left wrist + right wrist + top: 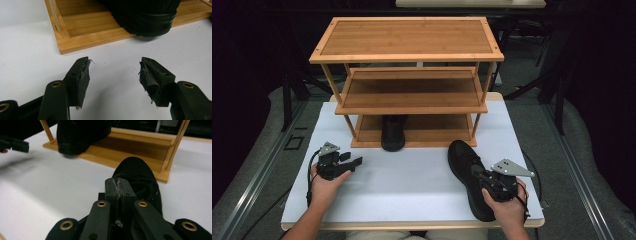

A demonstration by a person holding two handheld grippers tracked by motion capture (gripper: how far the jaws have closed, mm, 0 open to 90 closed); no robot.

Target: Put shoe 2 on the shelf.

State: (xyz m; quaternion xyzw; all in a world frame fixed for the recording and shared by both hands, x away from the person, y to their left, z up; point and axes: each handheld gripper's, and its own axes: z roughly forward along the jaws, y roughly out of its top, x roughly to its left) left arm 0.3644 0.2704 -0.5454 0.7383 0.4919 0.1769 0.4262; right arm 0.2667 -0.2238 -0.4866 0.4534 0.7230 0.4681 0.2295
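White tabletop (412, 185), dark room behind. Lower left: left gripper (353, 162), jaws wide, empty, resting on the surface. Upper centre: three-tier bamboo rack (412, 95); one black shoe (392, 132) already on its bottom shelf, heel overhanging the front edge. Lower right: second black shoe (467, 175) on the table just before the rack; right gripper (476, 172) with jaws pinched together at its collar. Step judged: shelving the second shoe. Next: lift, carry up-frame, set beside its mate.

I count one three-tier bamboo shoe rack (407, 80) at the far side of the white desk (412, 185). I see two black knit lace-up shoes: one (393, 132) on the rack's bottom shelf, one (469, 175) on the desk in front of the rack's right end. Two black tongs: left (357, 162), right (477, 172).
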